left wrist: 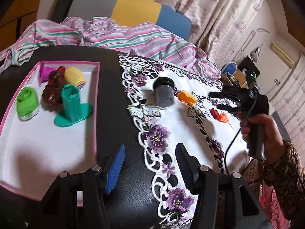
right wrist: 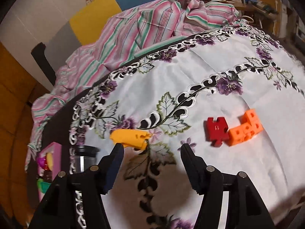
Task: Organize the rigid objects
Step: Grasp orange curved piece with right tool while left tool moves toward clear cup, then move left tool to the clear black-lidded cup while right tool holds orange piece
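Note:
A pink-rimmed white tray (left wrist: 57, 143) on the dark table holds a lime green piece (left wrist: 26, 101), a teal stand (left wrist: 73, 106), a brown piece (left wrist: 53, 91), a yellow one (left wrist: 74, 76) and a magenta one (left wrist: 45, 72). On the embroidered cloth (left wrist: 171, 129) lie a dark cup (left wrist: 164, 93) on its side, a yellow-orange piece (right wrist: 129, 136), a red puzzle-shaped piece (right wrist: 216, 130) and an orange block (right wrist: 246, 127). My left gripper (left wrist: 150, 164) is open over the cloth's edge, with nothing between its fingers. My right gripper (right wrist: 151, 148) is open, its left fingertip just short of the yellow-orange piece.
A striped pink and green cloth (left wrist: 106, 36) is bunched along the table's far edge. Behind it stands a chair back (left wrist: 133, 7) in grey, yellow and blue. A hand (left wrist: 266, 127) with a patterned sleeve holds the right gripper's handle; a cable (left wrist: 230, 145) hangs from it.

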Available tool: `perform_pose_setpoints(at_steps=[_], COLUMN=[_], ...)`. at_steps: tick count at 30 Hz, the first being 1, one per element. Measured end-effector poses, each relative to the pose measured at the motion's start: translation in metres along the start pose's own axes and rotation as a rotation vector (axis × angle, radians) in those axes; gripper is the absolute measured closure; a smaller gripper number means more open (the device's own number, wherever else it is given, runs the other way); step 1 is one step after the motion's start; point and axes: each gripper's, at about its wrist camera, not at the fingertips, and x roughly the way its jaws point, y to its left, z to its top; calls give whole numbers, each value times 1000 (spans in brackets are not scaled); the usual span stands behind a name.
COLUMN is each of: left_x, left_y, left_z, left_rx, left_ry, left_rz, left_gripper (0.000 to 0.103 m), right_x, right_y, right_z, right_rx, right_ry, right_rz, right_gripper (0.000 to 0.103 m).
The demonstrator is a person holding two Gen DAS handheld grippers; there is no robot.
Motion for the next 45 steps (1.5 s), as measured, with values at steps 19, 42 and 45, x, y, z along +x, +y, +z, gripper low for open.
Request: perform_pose_setpoints(at_steps=[19,42,45], left_x=[32,92,108], left_y=[-27,-51,-56], left_z=[23,71,80], left_rx=[17,72,77], left_ry=[38,73,91], left_rz=[2,47,56], left_gripper=[47,47,47], right_x=[69,70,71], right_y=[50,50,40], right_z=[5,6,11], right_rx=[-334,-378,-320], right_ry=[131,111,128], right_rz=[41,-53,-48], right_gripper=[38,40,40])
